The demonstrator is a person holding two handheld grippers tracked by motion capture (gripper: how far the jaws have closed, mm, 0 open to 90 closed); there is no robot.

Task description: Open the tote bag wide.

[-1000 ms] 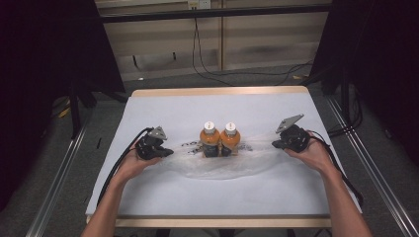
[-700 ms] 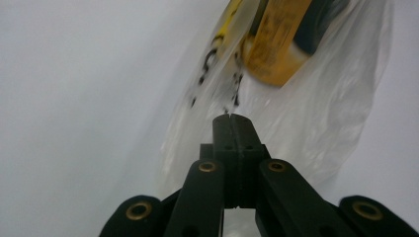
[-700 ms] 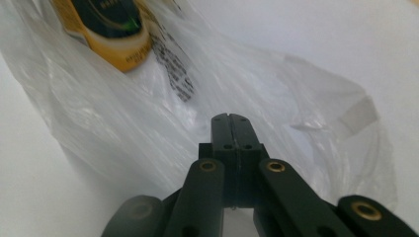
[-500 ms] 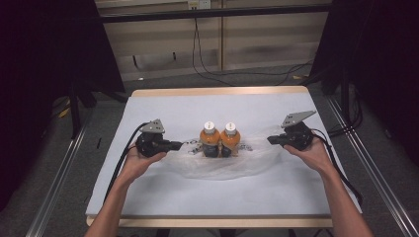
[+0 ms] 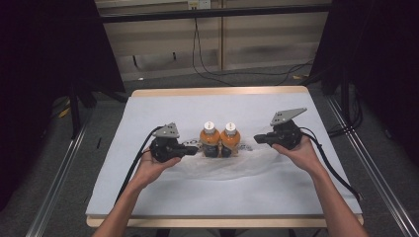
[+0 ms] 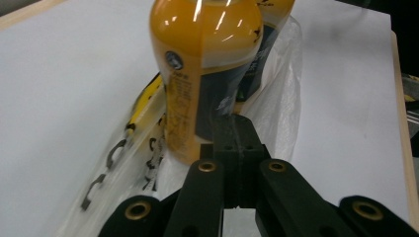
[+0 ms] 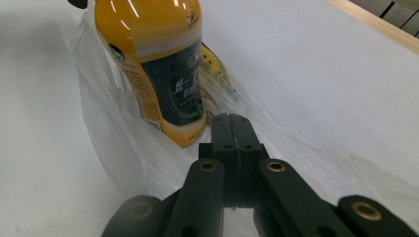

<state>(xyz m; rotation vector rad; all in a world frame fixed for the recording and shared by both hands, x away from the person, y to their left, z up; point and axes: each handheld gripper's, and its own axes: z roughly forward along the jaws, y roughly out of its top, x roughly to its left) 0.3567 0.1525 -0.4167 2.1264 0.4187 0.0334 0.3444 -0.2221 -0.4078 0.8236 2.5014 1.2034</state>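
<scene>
Near edge: pale wooden worktop (image 5: 222,220) under a smooth white sheet. Left tool (image 6: 236,129), matte black, jaws pressed together on thin, crinkled clear plastic bag (image 6: 284,94). Right tool (image 7: 231,128) likewise pinches the film's other side. Behind, mid-worktop, inside the bag: two rounded orange bottles (image 5: 220,140), glossy, dark-labelled, white-capped, upright, touching.

Two orange juice bottles (image 5: 209,139) (image 5: 230,138), one clear plastic bag (image 5: 217,165), two hand-held grippers (image 5: 191,148) (image 5: 259,138), and one table (image 5: 212,92) under a white sheet (image 5: 148,113).
</scene>
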